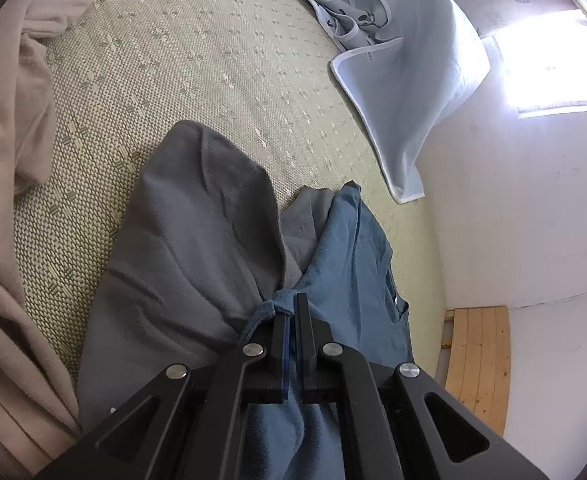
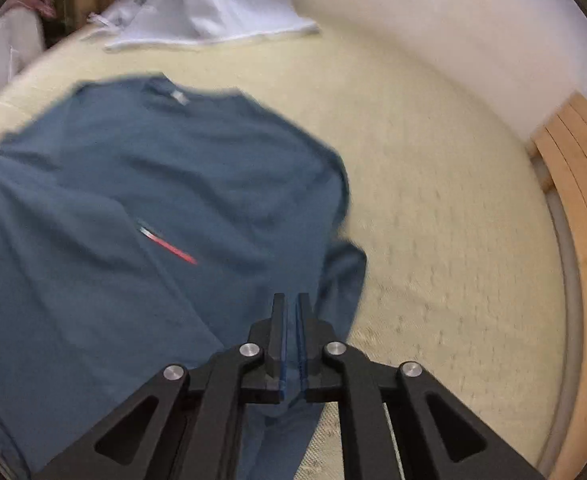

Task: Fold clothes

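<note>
Still unfolded: your blue shirt lies spread on the mat, left gripper clamped on its edge, right gripper pinching its sleeve.

Shirt: blue shirt spread flat on the bed, collar toward the far edge.
Hand-held gripper: right hand-held gripper closed over the shirt's near sleeve; grip unclear.
Far edge: white cloth.
</note>
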